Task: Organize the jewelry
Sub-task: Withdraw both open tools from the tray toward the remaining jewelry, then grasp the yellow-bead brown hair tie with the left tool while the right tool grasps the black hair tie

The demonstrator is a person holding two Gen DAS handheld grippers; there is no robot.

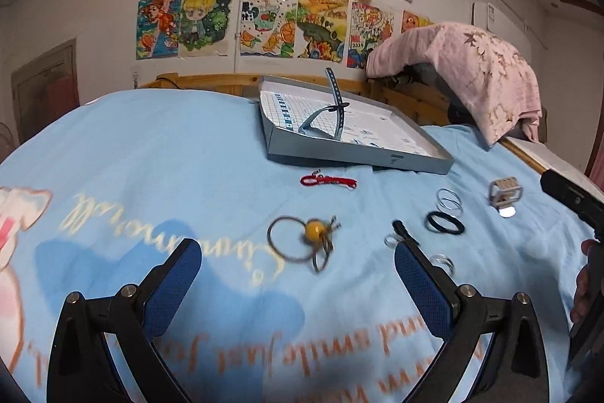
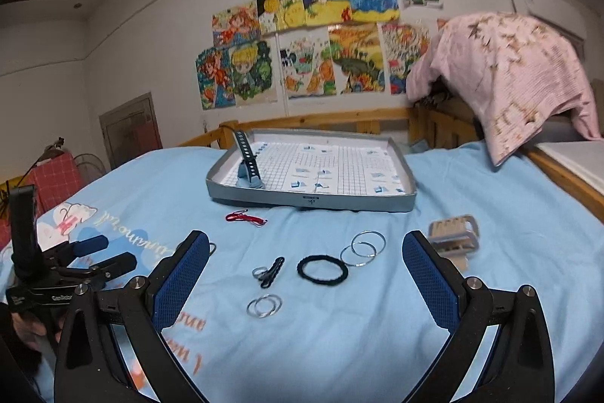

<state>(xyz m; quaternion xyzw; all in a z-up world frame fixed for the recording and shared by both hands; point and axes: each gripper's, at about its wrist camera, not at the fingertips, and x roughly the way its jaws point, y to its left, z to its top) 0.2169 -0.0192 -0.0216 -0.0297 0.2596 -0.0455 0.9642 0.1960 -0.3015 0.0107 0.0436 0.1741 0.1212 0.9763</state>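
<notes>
A light blue bedspread (image 2: 377,327) is spread across the whole working surface, and at its far side a shallow grey tray (image 2: 406,203) is set, tilted slightly, with a gridded paper lining. One piece is already inside it: a grey watch strap (image 2: 247,161) stands curled at the tray's left end. Everything else is seen scattered on the bedspread in front of the tray, so the sorting is judged to be at an early stage.

The left gripper (image 1: 298,274) is held low over the cloth with its blue pads spread wide and nothing between them. Framed right in that gap lies a yellow-bead hair tie (image 1: 302,238), blurred, and this is judged to be the piece being lined up for pickup. The right gripper (image 2: 305,270) is likewise spread apart and empty, hovering above a black hair band (image 2: 322,270).

Near the black band, a pair of larger silver rings (image 2: 363,248), a black clip (image 2: 272,271) and a smaller pair of silver rings (image 2: 265,305) are spotted; a beige buckle piece (image 2: 455,237) lies to the right, a red cord bracelet (image 2: 245,218) just before the tray.

For the next move, a lowering of the left pads to the cloth on either side of the bead is called for, then a gentle closing, since thin loops may slip flat beneath the pads.
</notes>
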